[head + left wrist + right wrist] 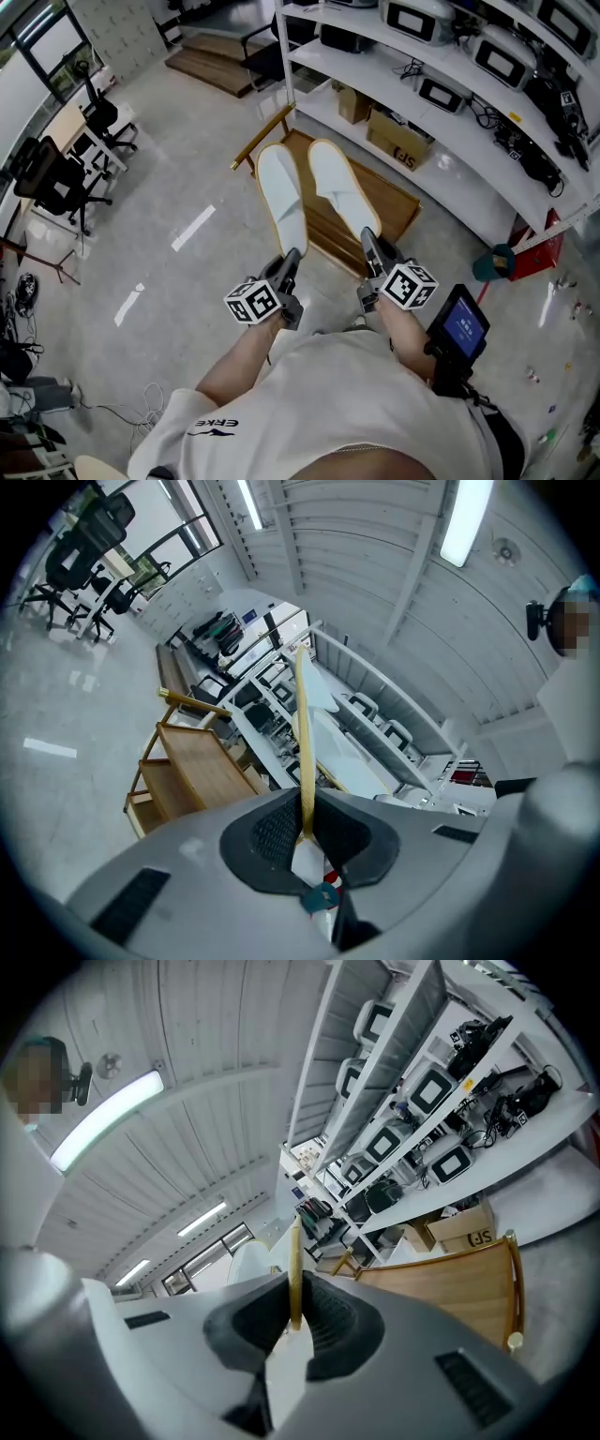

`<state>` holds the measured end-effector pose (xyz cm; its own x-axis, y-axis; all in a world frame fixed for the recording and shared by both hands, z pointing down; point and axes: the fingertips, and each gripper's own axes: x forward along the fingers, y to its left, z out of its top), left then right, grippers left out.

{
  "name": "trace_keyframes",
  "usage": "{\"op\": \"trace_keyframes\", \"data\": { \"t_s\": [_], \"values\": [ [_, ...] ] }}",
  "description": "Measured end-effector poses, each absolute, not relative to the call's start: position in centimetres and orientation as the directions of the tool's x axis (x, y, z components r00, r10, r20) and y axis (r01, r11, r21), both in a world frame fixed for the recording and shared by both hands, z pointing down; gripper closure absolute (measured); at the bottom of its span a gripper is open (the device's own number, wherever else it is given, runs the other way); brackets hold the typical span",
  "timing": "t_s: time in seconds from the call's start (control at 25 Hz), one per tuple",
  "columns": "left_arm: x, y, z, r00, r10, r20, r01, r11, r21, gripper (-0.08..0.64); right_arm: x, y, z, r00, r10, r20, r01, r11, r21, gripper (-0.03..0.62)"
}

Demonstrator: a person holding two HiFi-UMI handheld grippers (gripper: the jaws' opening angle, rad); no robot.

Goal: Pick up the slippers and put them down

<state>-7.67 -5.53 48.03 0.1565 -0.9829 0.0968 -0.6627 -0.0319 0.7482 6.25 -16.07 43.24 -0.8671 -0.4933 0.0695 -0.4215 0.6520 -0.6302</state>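
Holding left slipper (281,211): the left gripper (289,265) has its jaws drawn nearly together on the heel end, and the thin tan sole edge is pinched between the dark pads.
Right slipper (342,197): clamped the same way at the heel by the right gripper (370,246), jaws almost closed on the sole edge.
Pair's place: both are off the ground, side by side with a narrow gap, white uppers showing and toes pointing away from the person (328,403).
Below them: a low wooden rack (398,211) stands on the grey floor (178,281), and the slippers hang over its near part.
Beyond the rack: white shelving (441,169) with devices and cables on it, and cardboard boxes (398,141) beneath.
Right forearm: a small lit screen (462,326) sits beside it.
Far left: black office chairs (56,178).
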Motion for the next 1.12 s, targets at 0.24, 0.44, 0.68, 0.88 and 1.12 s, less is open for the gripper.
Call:
{"op": "trace_keyframes", "data": {
  "t_s": [0.24, 0.44, 0.68, 0.88, 1.12],
  "values": [
    [-10.0, -3.7, 48.8, 0.129, -0.986, 0.108, -0.654, -0.002, 0.757, 0.532, 3.3, -14.6, 44.4, -0.877, -0.471, 0.093, -0.412, 0.638, -0.65, 0.56],
    [-11.7, -2.7, 49.0, 0.087, -0.99, 0.111, -0.646, 0.029, 0.763, 0.532, 0.6, -13.8, 45.1, -0.899, -0.422, 0.113, -0.386, 0.647, -0.658, 0.56],
    [-14.6, -2.7, 49.6, 0.035, -0.991, 0.126, -0.638, 0.075, 0.766, 0.532, -3.4, -14.4, 45.6, -0.924, -0.365, 0.118, -0.345, 0.659, -0.668, 0.56],
    [-17.2, -4.2, 50.3, 0.012, -0.989, 0.15, -0.64, 0.107, 0.761, 0.532, -6.5, -16.4, 46.3, -0.934, -0.337, 0.119, -0.324, 0.657, -0.681, 0.56],
    [-20.6, -8.1, 50.3, 0.001, -0.987, 0.162, -0.649, 0.122, 0.751, 0.532, -9.7, -20.5, 46.4, -0.937, -0.33, 0.117, -0.316, 0.651, -0.69, 0.56]
  ]
}}
